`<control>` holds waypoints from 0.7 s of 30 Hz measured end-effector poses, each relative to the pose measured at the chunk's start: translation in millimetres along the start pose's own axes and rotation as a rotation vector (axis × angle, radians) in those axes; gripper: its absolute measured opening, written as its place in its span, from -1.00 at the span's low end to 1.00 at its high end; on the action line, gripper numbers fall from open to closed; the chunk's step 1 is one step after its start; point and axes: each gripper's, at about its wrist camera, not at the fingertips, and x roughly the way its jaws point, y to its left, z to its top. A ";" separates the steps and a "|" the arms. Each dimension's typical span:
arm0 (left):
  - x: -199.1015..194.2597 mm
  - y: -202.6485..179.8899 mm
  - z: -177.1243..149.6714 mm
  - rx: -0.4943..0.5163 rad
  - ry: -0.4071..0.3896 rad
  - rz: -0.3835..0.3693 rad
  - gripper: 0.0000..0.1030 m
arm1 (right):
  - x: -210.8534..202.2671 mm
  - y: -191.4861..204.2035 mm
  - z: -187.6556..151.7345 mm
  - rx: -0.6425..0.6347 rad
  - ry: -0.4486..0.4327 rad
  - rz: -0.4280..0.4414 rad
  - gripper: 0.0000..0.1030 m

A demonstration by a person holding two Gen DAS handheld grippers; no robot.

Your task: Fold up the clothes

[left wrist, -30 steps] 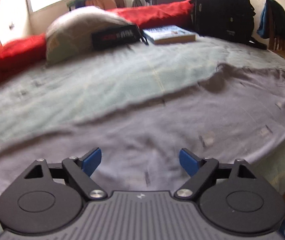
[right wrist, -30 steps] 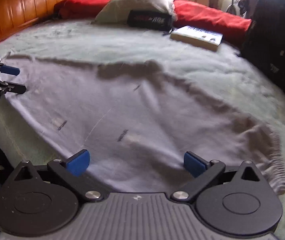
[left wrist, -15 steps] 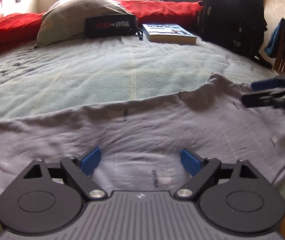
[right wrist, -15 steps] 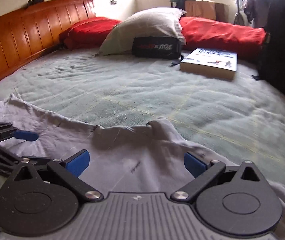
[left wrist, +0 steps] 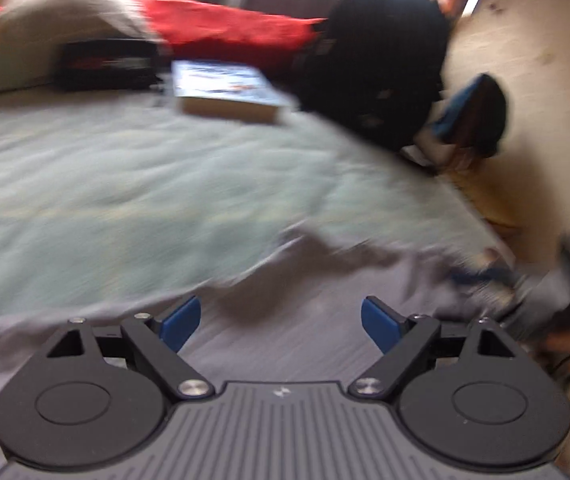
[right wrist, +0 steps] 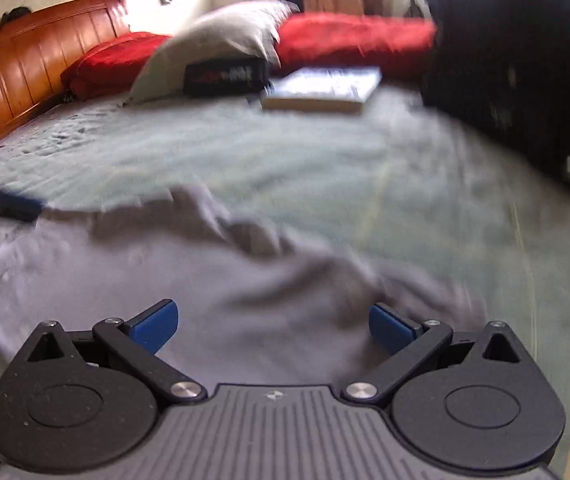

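One pale grey cloth garment [right wrist: 221, 300] lies spread along the near edge of the light green bed [right wrist: 285, 168]. Two grippers hang over it: the left gripper [left wrist: 281, 320] and the right gripper [right wrist: 271, 322], both spread wide with nothing pinched, the cloth beneath their blue pads [left wrist: 181, 322].

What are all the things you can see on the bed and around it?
garment: one, grey, spread on near bed
bedspread: one, pale green
pillows: two, red, far edge
pillow: one, grey-white, between them
pouch: one, black, against that pillow
book: one, blue-white cover, beside pouch
backpack: one, black, far right
headboard: one, orange wood, left
left gripper: black with blue pads, open
right gripper: same, open
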 end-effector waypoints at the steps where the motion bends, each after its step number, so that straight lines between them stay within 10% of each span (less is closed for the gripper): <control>1: 9.4 -4.0 8.0 0.003 -0.002 -0.040 0.69 | 0.9 -9.4 -9.6 0.020 0.012 -0.009 1.00; 21: 94.2 -4.4 43.7 -0.064 0.091 -0.219 0.68 | -3.1 -22.1 -38.1 -0.004 -0.111 0.055 1.00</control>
